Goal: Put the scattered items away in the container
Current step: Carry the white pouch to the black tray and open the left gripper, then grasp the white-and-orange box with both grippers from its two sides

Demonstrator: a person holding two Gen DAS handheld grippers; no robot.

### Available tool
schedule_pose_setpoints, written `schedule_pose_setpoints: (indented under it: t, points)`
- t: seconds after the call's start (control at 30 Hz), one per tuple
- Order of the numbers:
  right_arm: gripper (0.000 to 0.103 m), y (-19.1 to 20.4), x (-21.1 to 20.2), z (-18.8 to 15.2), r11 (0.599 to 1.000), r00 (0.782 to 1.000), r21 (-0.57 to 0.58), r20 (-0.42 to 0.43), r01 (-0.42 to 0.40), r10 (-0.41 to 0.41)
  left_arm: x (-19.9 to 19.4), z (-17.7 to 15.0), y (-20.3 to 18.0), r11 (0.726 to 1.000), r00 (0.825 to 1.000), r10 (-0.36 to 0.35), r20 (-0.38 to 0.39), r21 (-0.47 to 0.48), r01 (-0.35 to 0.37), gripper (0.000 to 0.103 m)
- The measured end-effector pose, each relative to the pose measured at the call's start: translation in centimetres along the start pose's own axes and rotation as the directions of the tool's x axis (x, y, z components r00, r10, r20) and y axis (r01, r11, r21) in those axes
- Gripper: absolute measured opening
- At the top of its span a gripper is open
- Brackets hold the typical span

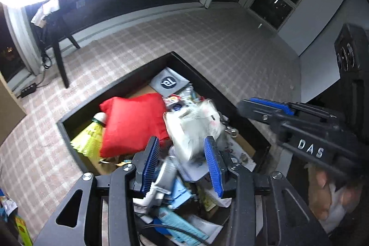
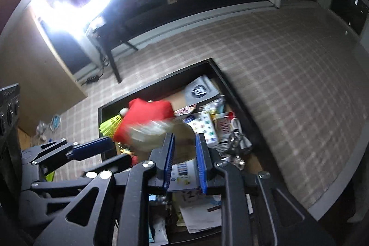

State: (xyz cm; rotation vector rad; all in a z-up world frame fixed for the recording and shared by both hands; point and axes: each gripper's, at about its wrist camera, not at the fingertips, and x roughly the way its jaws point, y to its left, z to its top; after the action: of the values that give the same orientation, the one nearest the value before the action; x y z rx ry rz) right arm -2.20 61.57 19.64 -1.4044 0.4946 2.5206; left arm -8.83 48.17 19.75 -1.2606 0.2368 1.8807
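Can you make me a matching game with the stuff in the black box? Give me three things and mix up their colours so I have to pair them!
Things:
1. pouch
2. shuttlecock
3. plastic bag

Colours:
A. yellow-green
B. whitish and see-through
C. red

Right pairs: 1-C, 2-A, 3-B.

All three lie in the black box. The shuttlecock pokes out beside the pouch, and the bag is blurred in both views.
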Motion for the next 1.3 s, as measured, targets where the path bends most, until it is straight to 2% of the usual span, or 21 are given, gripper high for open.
schedule_pose_setpoints:
  t: [0.23, 0.33, 0.43, 0.57, 0.77, 1.03, 1.17, 1.3]
  points:
    - [0.019, 0.4, 0.8, -0.9, 1.0, 1.0, -0.014, -0.022, -0.012, 0.012, -1.5, -1.8, 3.6, 0.996, 0.998, 0.061, 0.001, -0.07, -0.061, 0.038]
    - [0.023, 1.6, 0.8, -1.5, 0.999, 0.999, -0.037, -0.027, -0.032, 0.031, -2.8, -3.4, 5.2, 0.99, 0.995, 0.103, 0.008, -0.093, -0.102, 0.041]
    - [0.027, 3.2, 0.6, -2.2, 0.996, 0.998, -0.061, -0.026, -0.06, 0.059, -4.6, -5.5, 7.1, 0.978, 0.985, 0.173, 0.021, -0.12, -0.169, 0.052]
    - [0.036, 6.1, 0.2, -3.5, 0.991, 0.996, -0.095, -0.021, -0.092, 0.091, -7.5, -9.0, 10.3, 0.953, 0.963, 0.268, 0.038, -0.159, -0.259, 0.057]
    - [0.038, 11.4, 0.2, -5.8, 0.978, 0.993, -0.175, -0.046, -0.117, 0.11, -12.1, -15.1, 17.1, 0.895, 0.93, 0.366, 0.011, -0.279, -0.349, 0.059]
    - [0.043, 19.2, 0.3, -9.0, 0.956, 0.986, -0.244, -0.075, -0.161, 0.147, -16.8, -22.5, 24.4, 0.821, 0.886, 0.461, -0.044, -0.359, -0.445, 0.059]
    - [0.043, 24.0, 0.5, -10.3, 0.936, 0.98, -0.292, -0.09, -0.197, 0.179, -19.1, -25.5, 28.3, 0.77, 0.875, 0.48, -0.058, -0.451, -0.452, 0.059]
    - [0.043, 28.8, 1.0, -11.1, 0.904, 0.974, -0.365, -0.108, -0.223, 0.197, -21.6, -28.7, 31.9, 0.696, 0.853, 0.518, -0.064, -0.549, -0.463, 0.059]
